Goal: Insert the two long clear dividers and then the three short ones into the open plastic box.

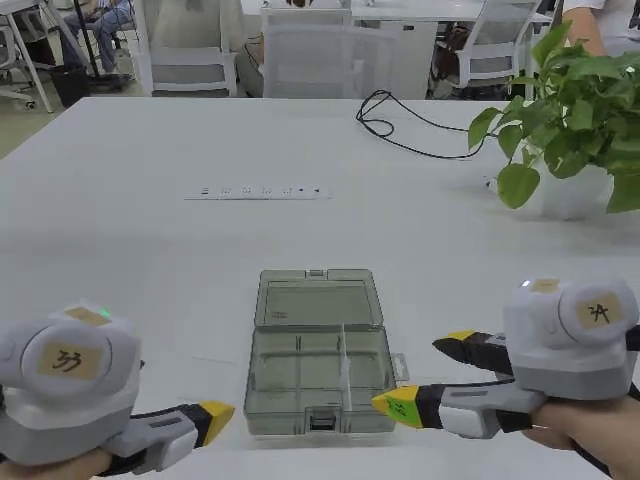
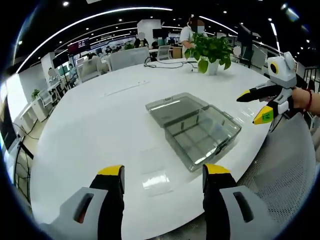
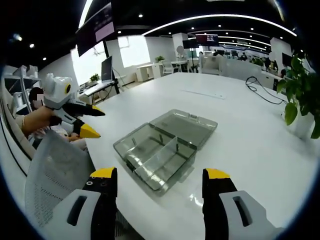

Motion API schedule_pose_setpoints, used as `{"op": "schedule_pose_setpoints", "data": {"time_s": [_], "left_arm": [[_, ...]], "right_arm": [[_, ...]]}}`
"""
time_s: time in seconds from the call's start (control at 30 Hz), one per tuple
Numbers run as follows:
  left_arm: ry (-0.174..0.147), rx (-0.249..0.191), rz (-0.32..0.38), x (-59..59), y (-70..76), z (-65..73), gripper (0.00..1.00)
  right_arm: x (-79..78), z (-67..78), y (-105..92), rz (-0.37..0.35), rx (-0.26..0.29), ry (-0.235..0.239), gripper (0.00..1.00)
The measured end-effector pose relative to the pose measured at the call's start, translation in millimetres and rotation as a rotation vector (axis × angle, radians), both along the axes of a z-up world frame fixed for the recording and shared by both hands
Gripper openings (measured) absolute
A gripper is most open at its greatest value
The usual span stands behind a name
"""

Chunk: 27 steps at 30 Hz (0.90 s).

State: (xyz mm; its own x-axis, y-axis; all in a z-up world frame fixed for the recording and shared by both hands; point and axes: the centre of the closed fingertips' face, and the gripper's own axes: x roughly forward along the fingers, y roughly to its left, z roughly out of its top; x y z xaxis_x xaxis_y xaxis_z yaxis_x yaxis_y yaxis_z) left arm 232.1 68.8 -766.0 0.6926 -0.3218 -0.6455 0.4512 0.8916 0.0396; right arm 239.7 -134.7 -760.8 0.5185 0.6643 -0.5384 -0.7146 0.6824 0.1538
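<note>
The smoky clear plastic box (image 1: 300, 372) lies open near the table's front edge, its lid (image 1: 318, 300) flat behind it. One long clear divider (image 1: 342, 368) stands inside, right of the middle; it also shows as divider (image 3: 161, 155). A few loose clear dividers (image 2: 157, 181) lie flat on the table just ahead of my left gripper (image 2: 163, 172), which is open and holds nothing. It hovers left of the box (image 2: 200, 132). My right gripper (image 1: 425, 373) is open beside the box's right front corner, also with nothing in it.
A potted plant (image 1: 575, 110) stands at the right rear, with a black cable (image 1: 400, 125) looping behind it. A white power strip (image 1: 260, 192) lies mid-table beyond the lid. Chairs and desks stand past the far edge.
</note>
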Motion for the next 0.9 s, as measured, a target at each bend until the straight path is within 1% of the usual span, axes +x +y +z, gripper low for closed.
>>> {"op": "schedule_pose_setpoints", "data": {"time_s": [0.07,0.1,0.17,0.37,0.43,0.53,0.63,0.67,0.8,0.9], "left_arm": [[0.011,0.008,-0.002,1.8,-0.2,-2.8,0.60],[0.025,0.026,0.003,2.4,1.6,-5.4,0.58],[0.038,0.047,0.003,4.9,3.1,-10.2,0.57],[0.100,0.061,0.024,9.0,8.3,-26.3,0.52],[0.114,0.066,0.028,9.6,9.2,-30.7,0.50],[0.150,0.060,0.036,10.1,9.9,-39.2,0.48],[0.172,0.058,0.042,11.1,9.9,-45.8,0.47],[0.187,0.062,0.050,11.8,11.0,-49.5,0.47],[0.213,0.069,0.065,14.1,13.9,-57.6,0.45],[0.240,0.066,0.069,14.9,14.4,-64.6,0.43]], "right_arm": [[-0.1,1.4,0.9,0.001,0.002,-0.004,0.70],[0.0,2.3,1.7,0.002,0.004,-0.005,0.70],[0.4,3.6,2.9,0.000,0.006,-0.008,0.70],[-1.6,5.5,5.8,0.006,0.007,-0.017,0.70],[-2.4,5.5,5.6,0.006,0.003,-0.020,0.70],[-3.0,5.5,5.0,0.000,0.007,-0.019,0.70],[-2.7,4.4,3.5,-0.006,0.008,-0.018,0.70],[-2.6,3.4,2.7,-0.009,0.008,-0.014,0.70],[-2.0,0.8,0.5,-0.016,0.000,-0.012,0.69],[-2.0,-0.4,-0.3,-0.023,0.001,-0.008,0.69]]}}
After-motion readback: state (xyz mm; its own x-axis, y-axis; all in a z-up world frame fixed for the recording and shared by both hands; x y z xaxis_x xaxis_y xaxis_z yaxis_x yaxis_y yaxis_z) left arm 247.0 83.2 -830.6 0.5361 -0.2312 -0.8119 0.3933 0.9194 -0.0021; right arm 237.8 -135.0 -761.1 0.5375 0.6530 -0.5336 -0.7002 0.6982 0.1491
